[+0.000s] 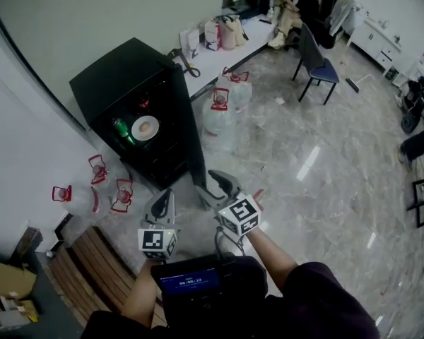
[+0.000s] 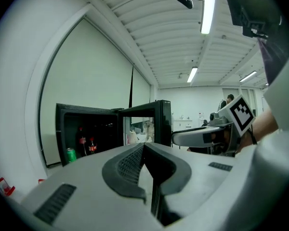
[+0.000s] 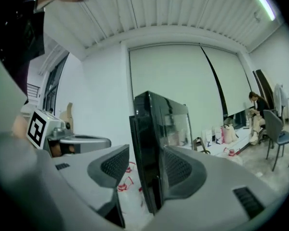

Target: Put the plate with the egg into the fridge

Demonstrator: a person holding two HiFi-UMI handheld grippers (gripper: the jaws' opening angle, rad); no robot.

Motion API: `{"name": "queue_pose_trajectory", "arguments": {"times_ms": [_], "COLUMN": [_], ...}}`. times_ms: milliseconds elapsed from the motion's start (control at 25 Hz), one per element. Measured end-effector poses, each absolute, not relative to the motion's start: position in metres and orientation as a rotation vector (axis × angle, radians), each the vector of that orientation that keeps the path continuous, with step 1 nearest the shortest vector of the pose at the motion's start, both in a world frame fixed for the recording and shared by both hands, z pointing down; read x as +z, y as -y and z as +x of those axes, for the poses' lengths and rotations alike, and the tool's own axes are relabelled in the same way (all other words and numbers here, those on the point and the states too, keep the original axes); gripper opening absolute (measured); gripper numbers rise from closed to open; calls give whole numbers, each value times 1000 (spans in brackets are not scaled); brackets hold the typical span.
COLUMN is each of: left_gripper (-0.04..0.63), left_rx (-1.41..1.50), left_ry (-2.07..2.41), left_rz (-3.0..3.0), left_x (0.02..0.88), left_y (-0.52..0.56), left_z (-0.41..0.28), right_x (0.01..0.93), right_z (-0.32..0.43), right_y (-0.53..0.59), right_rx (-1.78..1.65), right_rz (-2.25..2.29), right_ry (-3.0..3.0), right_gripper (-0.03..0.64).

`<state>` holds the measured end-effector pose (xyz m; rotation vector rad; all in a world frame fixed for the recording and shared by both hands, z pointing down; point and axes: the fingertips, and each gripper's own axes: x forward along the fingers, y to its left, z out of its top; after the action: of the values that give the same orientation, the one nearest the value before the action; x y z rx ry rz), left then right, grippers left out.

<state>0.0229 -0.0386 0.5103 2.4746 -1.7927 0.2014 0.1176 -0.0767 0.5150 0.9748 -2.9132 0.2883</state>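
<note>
- Closest in, at the holder's chest, a dark device with a lit screen (image 1: 189,282); slatted wood (image 1: 92,267) lies on the floor to the left of it.
- Left gripper (image 1: 167,195) is held up in front of the body; its jaws are pressed together at the tips with nothing between them; it points towards the open fridge and touches nothing.
- Right gripper (image 1: 222,181) sits just beside it, a little further forward; its jaws stand apart, and the edge of the door (image 1: 189,136) shows in the gap between them; whether either pad touches the door I cannot tell.
- Clear jugs (image 1: 92,193) with red handles stand on the floor left of the fridge; more stand to its right.
- Fridge (image 1: 120,83) is black and low, its door swung wide open; the plate (image 1: 145,128) rests on a shelf inside with the egg (image 1: 148,126) on it; a green can (image 1: 121,130) is just left of the plate; two dark bottles (image 2: 82,142) stand further back.
- Beyond, a white table (image 1: 219,55) carries bags; a blue chair (image 1: 318,66) stands at its far end; a person (image 1: 300,2) sits there.
</note>
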Motion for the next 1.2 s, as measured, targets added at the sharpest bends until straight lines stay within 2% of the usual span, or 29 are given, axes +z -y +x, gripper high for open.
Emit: {"name": "queue_pose_trajectory", "arguments": {"times_ms": [160, 360, 1200], "left_gripper": [9, 9, 9], "left_rx": [160, 180, 151], "left_ry": [1850, 1905, 1949], "left_rz": [2434, 2442, 2431], "left_x": [505, 510, 504], "left_y": [37, 36, 53], "left_z": [-10, -38, -69], "right_x": [508, 515, 495], "right_z": [87, 52, 11], "right_y": [69, 58, 71], "right_rx": [333, 302, 226], "right_rz": [961, 891, 865], "right_ry": [2979, 2983, 3010], "right_gripper": [87, 11, 9]}}
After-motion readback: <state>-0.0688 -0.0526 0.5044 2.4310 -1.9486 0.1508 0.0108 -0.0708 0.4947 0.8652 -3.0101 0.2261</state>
